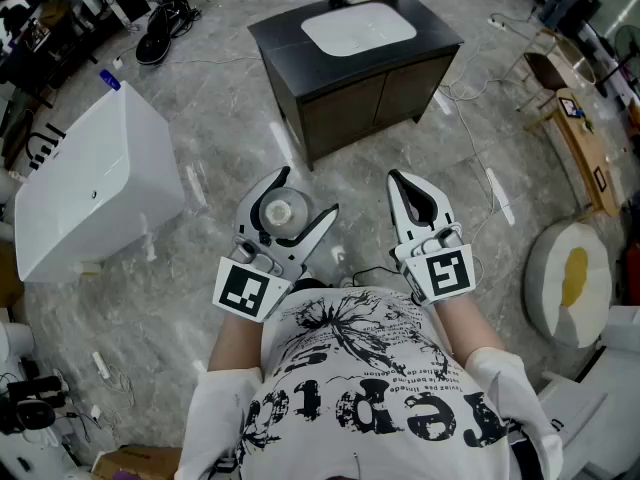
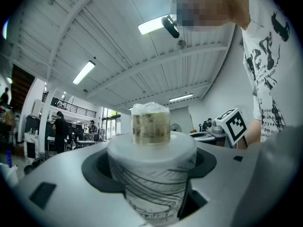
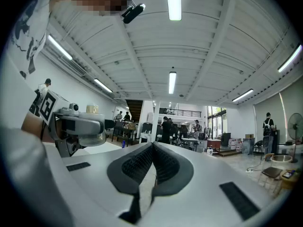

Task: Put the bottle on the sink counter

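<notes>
Clamping the bottle (image 1: 283,211) around its body, the left gripper (image 1: 308,192) stood spread wide; the right gripper (image 1: 397,180) had its jaws pressed together, holding nothing.

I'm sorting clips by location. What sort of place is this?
Probably a big open workshop or lab hall, not a real bathroom: a sink cabinet stands free on the grey floor, and people stand by tables under high strip lights.
</notes>
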A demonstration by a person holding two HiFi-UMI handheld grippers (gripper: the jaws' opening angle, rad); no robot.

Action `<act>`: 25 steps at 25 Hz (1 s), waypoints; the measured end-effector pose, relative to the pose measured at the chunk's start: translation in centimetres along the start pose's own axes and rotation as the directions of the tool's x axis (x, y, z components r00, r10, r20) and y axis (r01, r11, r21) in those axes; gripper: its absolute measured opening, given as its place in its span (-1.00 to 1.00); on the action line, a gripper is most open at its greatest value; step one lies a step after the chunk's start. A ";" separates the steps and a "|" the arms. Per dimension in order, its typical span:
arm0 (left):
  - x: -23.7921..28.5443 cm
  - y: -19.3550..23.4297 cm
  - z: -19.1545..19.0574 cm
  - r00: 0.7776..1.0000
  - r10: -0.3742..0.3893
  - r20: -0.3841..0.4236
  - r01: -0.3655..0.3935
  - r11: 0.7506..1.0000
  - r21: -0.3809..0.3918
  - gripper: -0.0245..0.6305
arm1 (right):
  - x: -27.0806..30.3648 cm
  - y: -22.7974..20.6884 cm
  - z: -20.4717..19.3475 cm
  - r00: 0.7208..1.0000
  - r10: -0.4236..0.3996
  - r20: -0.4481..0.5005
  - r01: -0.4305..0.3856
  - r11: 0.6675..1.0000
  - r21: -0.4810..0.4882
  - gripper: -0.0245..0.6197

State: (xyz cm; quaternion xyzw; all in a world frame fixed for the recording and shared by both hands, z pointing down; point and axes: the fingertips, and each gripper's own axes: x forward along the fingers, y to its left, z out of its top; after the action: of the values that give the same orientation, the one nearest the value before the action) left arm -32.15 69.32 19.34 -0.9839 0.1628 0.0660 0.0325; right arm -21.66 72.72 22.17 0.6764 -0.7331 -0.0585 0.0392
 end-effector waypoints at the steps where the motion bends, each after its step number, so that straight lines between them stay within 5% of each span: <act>1: 0.1 0.0 0.0 1.000 0.001 0.001 -0.001 1.000 -0.001 0.14 | 0.0 -0.1 0.0 1.000 0.001 0.000 -0.001 1.000 -0.001 -0.89; 15: 3.6 -1.3 -1.9 0.999 -0.019 -0.043 0.020 0.999 0.027 0.14 | -0.6 -3.8 -1.2 1.000 -0.016 0.007 0.016 1.000 0.019 -0.88; 25: 9.4 5.2 -3.6 1.000 -0.012 -0.002 0.011 1.000 -0.023 0.14 | 6.4 -7.6 -3.0 0.999 -0.041 0.001 0.041 0.998 0.051 -0.88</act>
State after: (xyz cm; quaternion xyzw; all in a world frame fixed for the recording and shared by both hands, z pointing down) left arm -24.62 61.08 21.36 -0.9852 0.1564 0.0666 0.0215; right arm -14.25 65.63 23.94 0.6921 -0.7204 -0.0412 0.0199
